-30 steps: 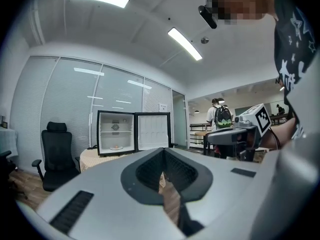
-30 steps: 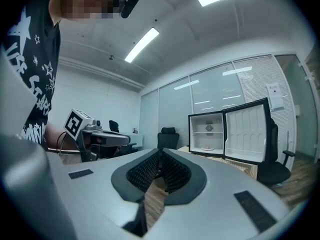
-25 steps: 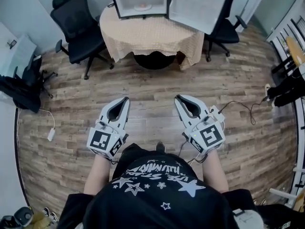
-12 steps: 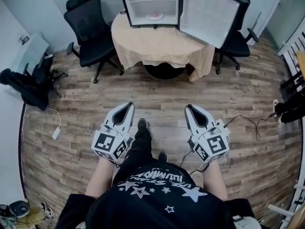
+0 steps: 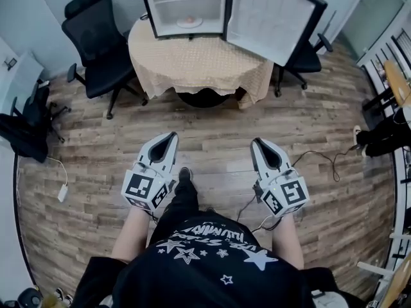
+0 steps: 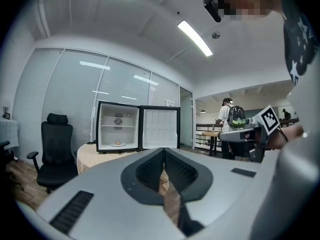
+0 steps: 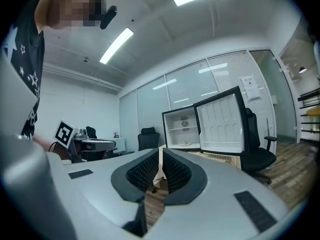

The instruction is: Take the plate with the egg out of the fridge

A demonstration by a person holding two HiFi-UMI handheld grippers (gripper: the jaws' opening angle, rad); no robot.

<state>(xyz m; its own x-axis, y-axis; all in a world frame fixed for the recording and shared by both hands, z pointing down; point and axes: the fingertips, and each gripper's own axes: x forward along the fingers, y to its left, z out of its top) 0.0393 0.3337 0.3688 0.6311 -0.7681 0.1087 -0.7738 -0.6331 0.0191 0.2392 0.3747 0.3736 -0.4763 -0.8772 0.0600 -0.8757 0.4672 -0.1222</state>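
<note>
Room: office-type space. A wood plank floor [image 5: 212, 127] is running wall to wall, a glass wall with blinds [image 6: 65, 99] is standing behind the fridge, and two strip lights [image 6: 195, 36] are glowing overhead in the left gripper view.
Surface: just one, a round surface [image 5: 199, 63] wearing a beige cloth. It's sitting at the far end of the floor, well apart from the person.
Fridge: one mini fridge [image 5: 185, 5] is sitting on the surface, its door [image 5: 273, 18] hanging wide open to the right.
Plate with the egg: one plate [image 5: 189, 22] is resting on the fridge's bottom level, under the single shelf. One egg [image 6: 117, 143] is lying on it and nothing is touching it.
Chairs: three. The left chair [image 5: 96, 43] and the right chair [image 5: 305, 53] are flanking the surface, the right one partly behind the door. A third chair [image 5: 26, 130] at the far left is carrying a dark heap.
Left claw [image 5: 169, 136]: pointing toward the fridge, jaws pressing together with nothing in between.
Right claw [image 5: 258, 142]: same deal, jaws closed up and gripping nothing.
Claw count: two, side by side, both hovering over bare floor far short of the surface.
Floor bits: one white box on a cord [image 5: 62, 192] is lying at the left, and one dark cable [image 5: 321, 156] is snaking at the right.
Others: one person with a backpack [image 6: 231, 118] is standing way off in the left gripper view.
</note>
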